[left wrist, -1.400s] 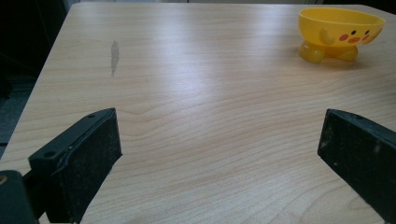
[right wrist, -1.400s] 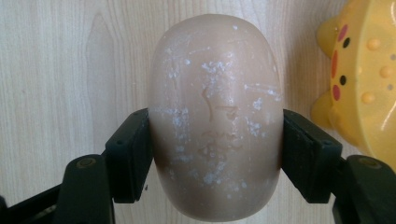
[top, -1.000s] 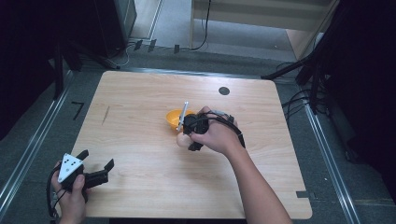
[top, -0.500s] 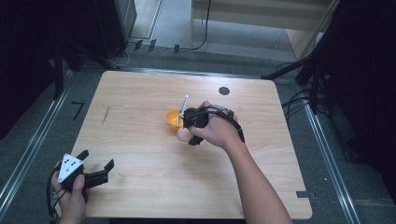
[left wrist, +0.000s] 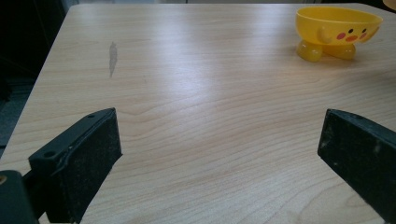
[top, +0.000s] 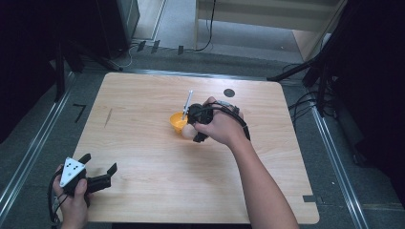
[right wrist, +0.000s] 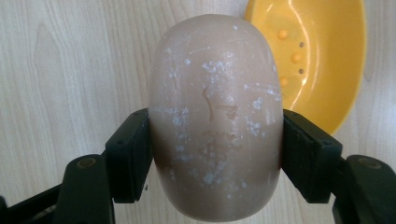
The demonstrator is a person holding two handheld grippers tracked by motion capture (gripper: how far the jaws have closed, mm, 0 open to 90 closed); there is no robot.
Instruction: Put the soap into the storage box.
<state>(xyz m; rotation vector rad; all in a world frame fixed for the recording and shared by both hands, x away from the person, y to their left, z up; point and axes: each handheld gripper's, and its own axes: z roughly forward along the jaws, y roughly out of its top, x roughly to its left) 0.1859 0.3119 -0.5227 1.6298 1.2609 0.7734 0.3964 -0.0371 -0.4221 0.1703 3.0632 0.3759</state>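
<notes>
Two hand-held grippers work at a pale wooden bench (top: pixel 143 119), seen from above. Near the middle of the bench, the right hand-held gripper (top: pixel 191 128) pinches a smooth beige soap bar (right wrist: pixel 215 116), oval and scuffed with white flecks; in the right gripper view its two black jaws press on the bar's left and right sides, so the bar is firmly held. Just beyond the bar, at about one o'clock in that view, sits a small yellow soap dish (right wrist: pixel 317 56) with raised dots and drain holes in its bottom. The dish holds nothing. From above, the dish (top: pixel 177 121) lies at about ten o'clock from the right hand (top: pixel 219 125), touching or nearly touching the gripper's tip, and a thin white stick stands up from the gripper.

The left hand-held gripper (top: pixel 98 175) rests at the bench's near left corner, at about seven o'clock from the dish and well apart from it. Its jaws stand wide and grip nothing. In the left gripper view the dish (left wrist: pixel 338 28) appears far off at one o'clock, on round feet with a painted face.

Judging by this, the pick-up is done; the bar hangs beside the dish, not over its hollow. Left to do: carry it over, lower it, let go.
</notes>
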